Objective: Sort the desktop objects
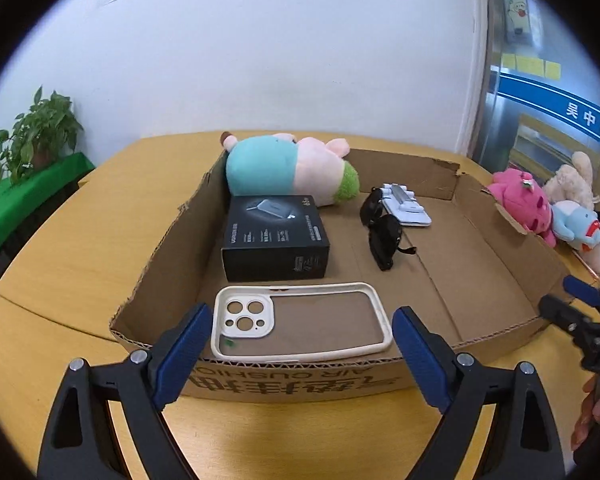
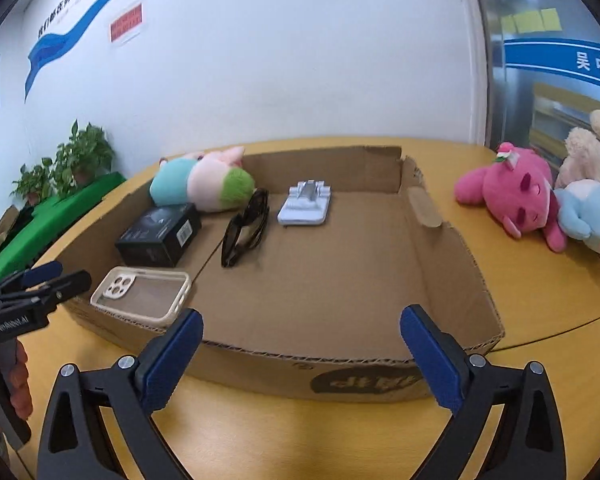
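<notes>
Nearest the left wrist camera, the left hand-held gripper (image 1: 302, 344) is seen spread wide and empty, poised low over the near wall of the box (image 1: 300, 380). Just beyond that wall the phone case (image 1: 300, 322) lies flat inside the box, framed between the blue pads. Behind it the black carton (image 1: 275, 238), the sunglasses (image 1: 383, 232), the white stand (image 1: 405, 204) and the pig plush (image 1: 288, 168) are already in the box. At the right edge the right hand-held gripper (image 1: 580, 308) is glimpsed. Three plush toys (image 1: 556, 212) are left on the table (image 1: 60, 248), outside the box.

From the right wrist camera, the right hand-held gripper (image 2: 302, 354) is likewise seen spread and empty, held level before the box's near wall (image 2: 300, 372), the empty right half of the box lying ahead. The pink plush (image 2: 512, 196) lies well apart to the right. The sorting is judged partly done; the next move would call for a swing rightward and a closing on the pink plush, whose soft body should yield to a firm squeeze.
</notes>
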`<control>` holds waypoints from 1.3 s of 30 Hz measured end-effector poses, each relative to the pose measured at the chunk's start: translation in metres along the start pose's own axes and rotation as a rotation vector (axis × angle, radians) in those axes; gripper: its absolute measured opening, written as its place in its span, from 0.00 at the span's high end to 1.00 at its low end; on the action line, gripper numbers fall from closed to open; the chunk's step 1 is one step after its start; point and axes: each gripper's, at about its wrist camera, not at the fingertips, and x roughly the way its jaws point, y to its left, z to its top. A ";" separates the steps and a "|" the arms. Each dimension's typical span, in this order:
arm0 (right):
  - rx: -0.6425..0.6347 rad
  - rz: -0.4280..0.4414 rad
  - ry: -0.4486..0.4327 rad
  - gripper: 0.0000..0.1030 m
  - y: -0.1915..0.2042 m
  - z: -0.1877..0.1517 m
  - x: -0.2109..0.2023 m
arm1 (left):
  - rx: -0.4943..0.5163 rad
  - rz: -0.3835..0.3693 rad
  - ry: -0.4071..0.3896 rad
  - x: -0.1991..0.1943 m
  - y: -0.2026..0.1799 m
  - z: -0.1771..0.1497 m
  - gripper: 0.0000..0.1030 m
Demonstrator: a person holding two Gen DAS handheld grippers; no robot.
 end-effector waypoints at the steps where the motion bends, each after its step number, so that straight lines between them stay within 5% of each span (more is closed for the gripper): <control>1: 0.003 0.000 -0.013 0.01 0.000 0.000 0.002 | 0.022 0.030 -0.035 0.000 -0.003 -0.003 0.11; 12: -0.061 -0.039 -0.143 0.00 0.014 -0.013 0.010 | 0.045 0.093 -0.185 0.003 -0.007 -0.016 0.10; 17: -0.063 -0.031 -0.141 0.00 0.014 -0.013 0.010 | 0.048 0.086 -0.175 0.008 -0.009 -0.014 0.01; 39: -0.063 -0.032 -0.141 0.00 0.014 -0.012 0.010 | 0.045 0.097 -0.172 0.010 -0.008 -0.011 0.01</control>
